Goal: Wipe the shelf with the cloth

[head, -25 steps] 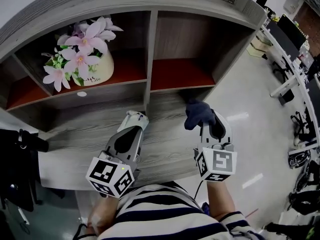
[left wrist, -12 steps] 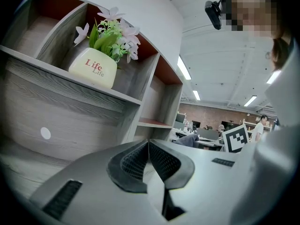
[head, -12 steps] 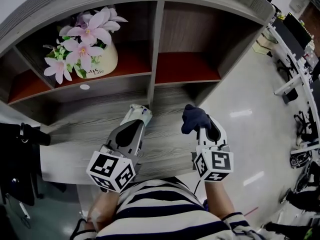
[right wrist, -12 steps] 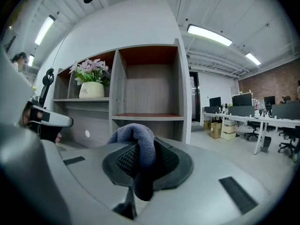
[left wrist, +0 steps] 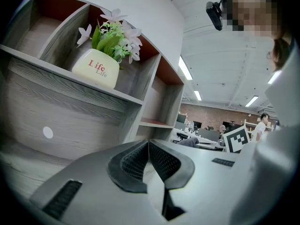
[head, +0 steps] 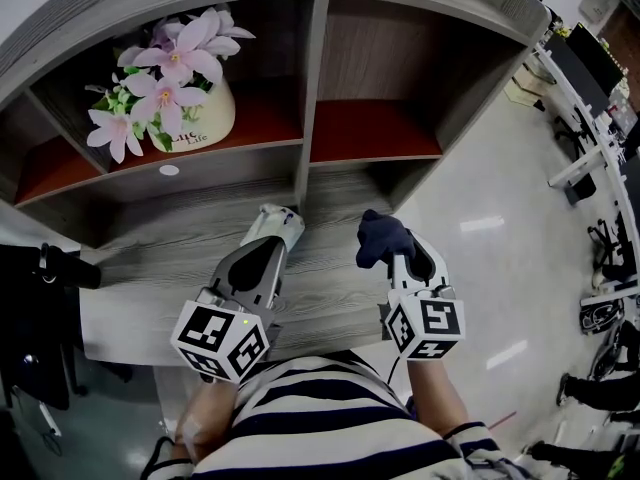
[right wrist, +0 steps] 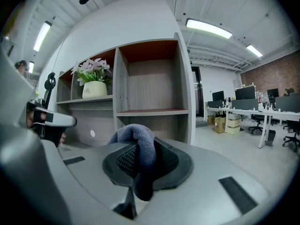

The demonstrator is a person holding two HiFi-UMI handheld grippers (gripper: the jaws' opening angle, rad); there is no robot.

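Observation:
A grey wooden shelf unit (head: 300, 183) with red-lined compartments stands before me. My right gripper (head: 392, 251) is shut on a dark blue cloth (head: 380, 236), bunched above the jaws and held over the lower grey ledge (head: 190, 258). The right gripper view shows the cloth (right wrist: 136, 142) pinched between the black pads, with the empty right compartment (right wrist: 152, 90) ahead. My left gripper (head: 275, 223) hangs over the same ledge with its jaws together and nothing between them; its pads (left wrist: 136, 163) meet in the left gripper view.
A cream flower pot (head: 195, 118) with pink flowers fills the upper left compartment; the pot (left wrist: 96, 69) also shows in the left gripper view. A black object (head: 50, 268) lies at the ledge's left end. Office desks and chairs (head: 590, 118) stand to the right across the floor.
Both grippers have drifted slightly left and back toward me over the ledge. The cloth stays held in the right gripper.

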